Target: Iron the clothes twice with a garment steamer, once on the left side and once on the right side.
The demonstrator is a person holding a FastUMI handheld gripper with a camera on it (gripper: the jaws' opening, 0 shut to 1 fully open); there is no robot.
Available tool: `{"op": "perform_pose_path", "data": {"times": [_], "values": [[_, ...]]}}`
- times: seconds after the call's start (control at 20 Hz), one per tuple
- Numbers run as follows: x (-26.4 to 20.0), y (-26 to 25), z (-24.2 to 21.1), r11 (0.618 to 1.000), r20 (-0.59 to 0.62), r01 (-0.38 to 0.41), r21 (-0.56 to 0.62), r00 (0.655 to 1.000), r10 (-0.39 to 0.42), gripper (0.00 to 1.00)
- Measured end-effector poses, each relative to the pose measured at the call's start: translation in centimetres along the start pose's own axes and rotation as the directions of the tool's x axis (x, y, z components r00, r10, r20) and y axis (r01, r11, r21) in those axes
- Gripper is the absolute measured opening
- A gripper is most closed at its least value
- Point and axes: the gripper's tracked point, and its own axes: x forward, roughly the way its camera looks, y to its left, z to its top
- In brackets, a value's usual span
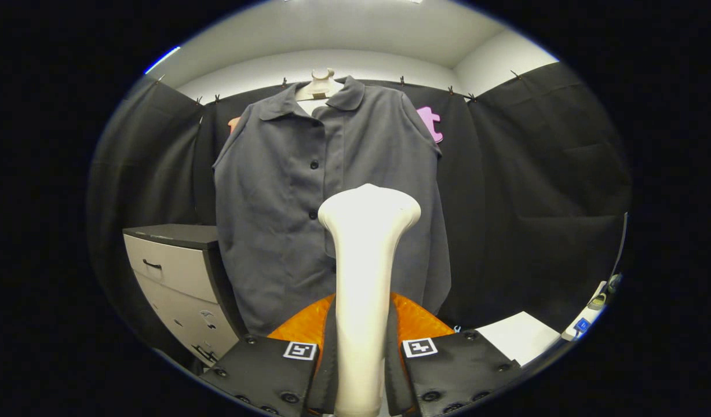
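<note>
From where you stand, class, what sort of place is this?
Probably a cloth-walled booth set up for steaming clothes: a grey shirt hangs on the cloth wall, a drawer cabinet stands beside it, and the gripper holds a garment steamer.

Even overhead light, sharp centre, fisheye bending edges, possibly soft.

One shirt (332, 197) hangs at 12 o'clock from the fingers, on one hanger (319, 86). Three buttons (314, 165) show down its front. One steamer (364, 278) stands between the two fingers (262, 368), which press on its handle from both sides. Each finger bears one square marker (300, 350), two in all. One cabinet (178, 278) stands at 10 o'clock, with three drawers. One white sheet (520, 336) lies at 3 o'clock. About six clips (284, 83) hold the wall cloth.
</note>
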Motion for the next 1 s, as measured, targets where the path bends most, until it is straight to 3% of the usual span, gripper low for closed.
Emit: {"op": "perform_pose_path", "data": {"times": [0.55,1.0], "values": [[-5.9,5.4,8.7,0.997,0.138,-0.067,0.038,0.989,0.061,0.4],[-7.6,7.4,13.4,0.995,0.197,-0.088,0.038,0.977,0.079,0.4]]}}
